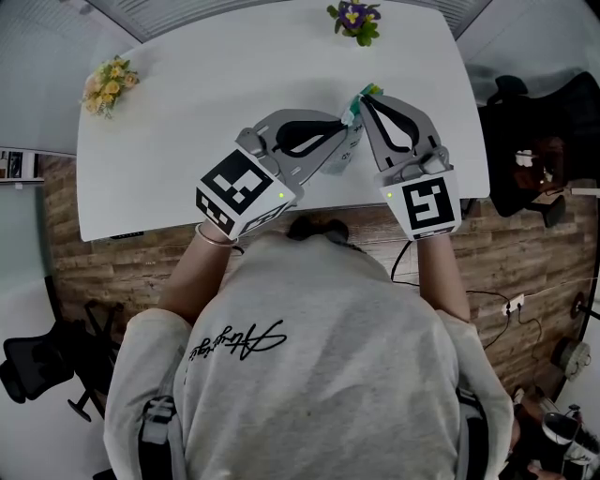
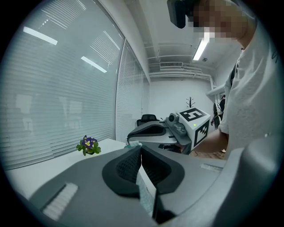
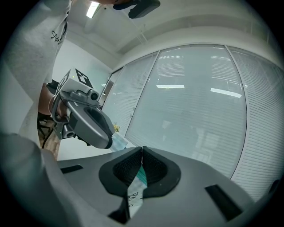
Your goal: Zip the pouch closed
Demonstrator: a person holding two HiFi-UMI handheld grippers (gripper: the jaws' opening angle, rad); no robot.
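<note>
I hold a pale, see-through pouch (image 1: 341,156) with a green top strip above the white table (image 1: 169,169), between both grippers. My left gripper (image 1: 349,125) is shut on the pouch's lower edge; in the left gripper view the sheet (image 2: 145,191) runs pinched between the jaws of the left gripper (image 2: 141,147). My right gripper (image 1: 362,97) is shut on the pouch's green end. The right gripper view shows the right gripper (image 3: 142,149) clamping the green strip and printed film (image 3: 137,182). The two grippers' tips are close together. I cannot make out the zipper slider.
A small pot of purple flowers (image 1: 355,19) stands at the table's far edge, and a yellow bunch (image 1: 109,82) at its far left corner. A black office chair (image 1: 530,141) stands to the right of the table. The person's torso fills the near side.
</note>
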